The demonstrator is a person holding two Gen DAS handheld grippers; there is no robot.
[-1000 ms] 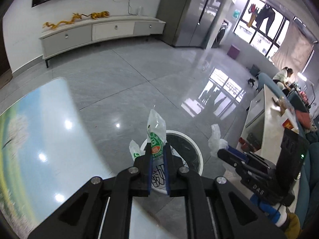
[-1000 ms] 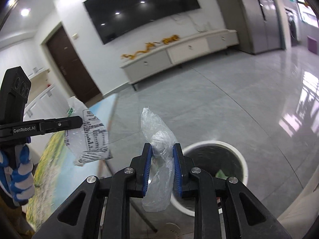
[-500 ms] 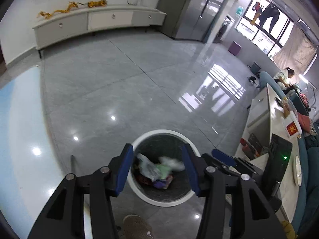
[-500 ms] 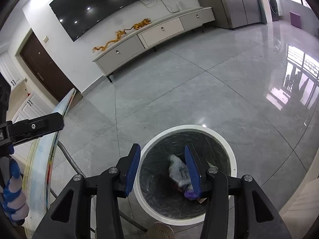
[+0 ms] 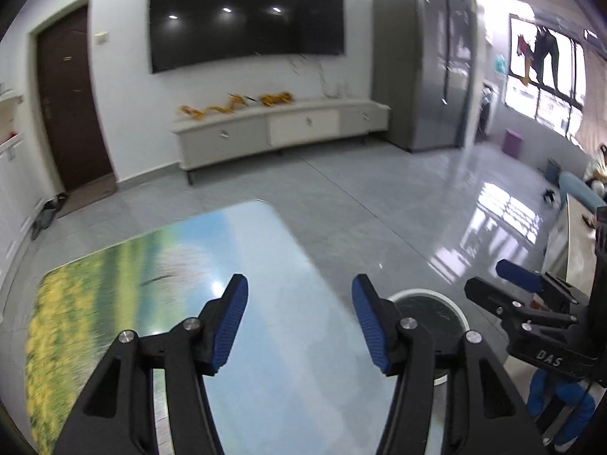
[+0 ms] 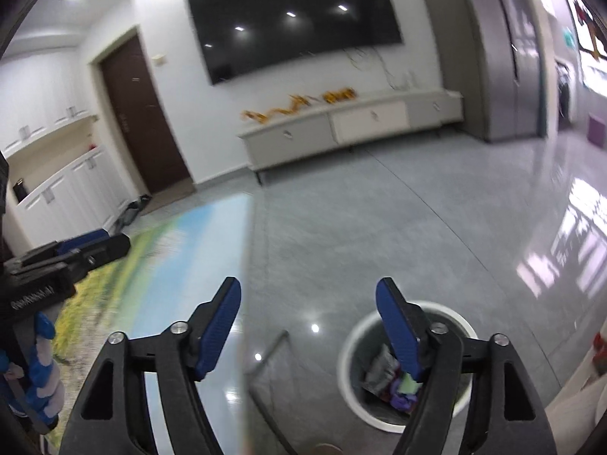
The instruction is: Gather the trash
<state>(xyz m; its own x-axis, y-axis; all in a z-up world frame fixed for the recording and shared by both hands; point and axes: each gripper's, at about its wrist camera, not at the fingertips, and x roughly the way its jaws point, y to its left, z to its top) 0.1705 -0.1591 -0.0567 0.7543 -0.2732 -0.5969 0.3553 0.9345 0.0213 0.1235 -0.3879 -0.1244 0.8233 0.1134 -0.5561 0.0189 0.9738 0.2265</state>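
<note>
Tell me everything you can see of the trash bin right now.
The trash bin is a round, open-topped container with a thick white rim and a dark lining, standing upright on the grey tiled floor beside the table's edge. Crumpled wrappers lie at the bottom, clear, green and purple among them. No lid shows. Nothing touches it: the right gripper hangs above with nothing between its opening jaws. In the left wrist view only part of the rim shows.
</note>
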